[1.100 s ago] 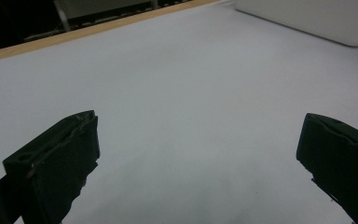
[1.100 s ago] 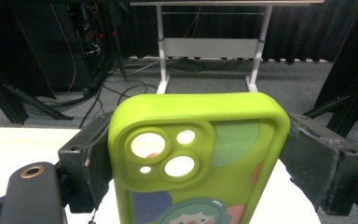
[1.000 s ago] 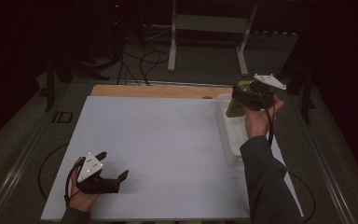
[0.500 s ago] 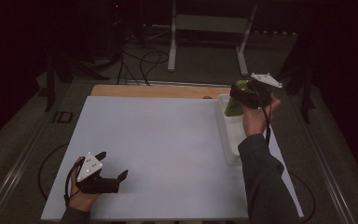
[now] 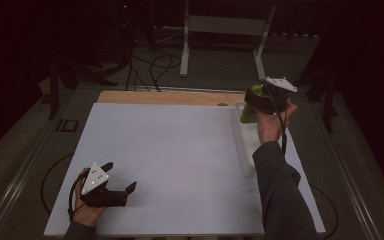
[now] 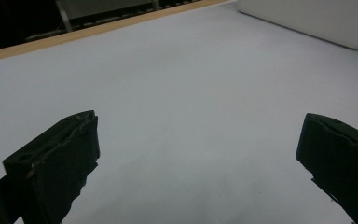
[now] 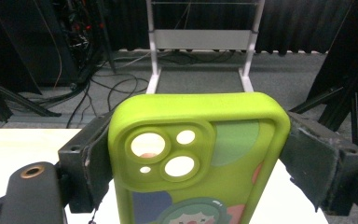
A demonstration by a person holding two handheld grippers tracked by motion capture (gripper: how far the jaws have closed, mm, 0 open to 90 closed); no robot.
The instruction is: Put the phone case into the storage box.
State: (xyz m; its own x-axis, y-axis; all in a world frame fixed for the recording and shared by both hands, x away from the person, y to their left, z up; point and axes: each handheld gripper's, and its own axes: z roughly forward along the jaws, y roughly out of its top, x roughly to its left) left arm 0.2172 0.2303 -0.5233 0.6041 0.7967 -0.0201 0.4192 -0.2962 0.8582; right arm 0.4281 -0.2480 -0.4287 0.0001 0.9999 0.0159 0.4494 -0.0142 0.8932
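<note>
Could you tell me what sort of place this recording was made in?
Probably a lab or recording studio: black curtains behind, loose cables on the floor, a white metal stand, and a table with a plain white top.

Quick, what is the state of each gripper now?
Left gripper: open, holding nothing.
Right gripper: closed on the green phone case.

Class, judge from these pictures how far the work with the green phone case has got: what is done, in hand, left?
Done: the right tool has clamped the green phone case across its sides and holds it above the white tray. In hand: carrying it, camera cutouts facing the right gripper view. Left: setting it down somewhere, perhaps on the white mat. The left tool rests open, empty.
</note>
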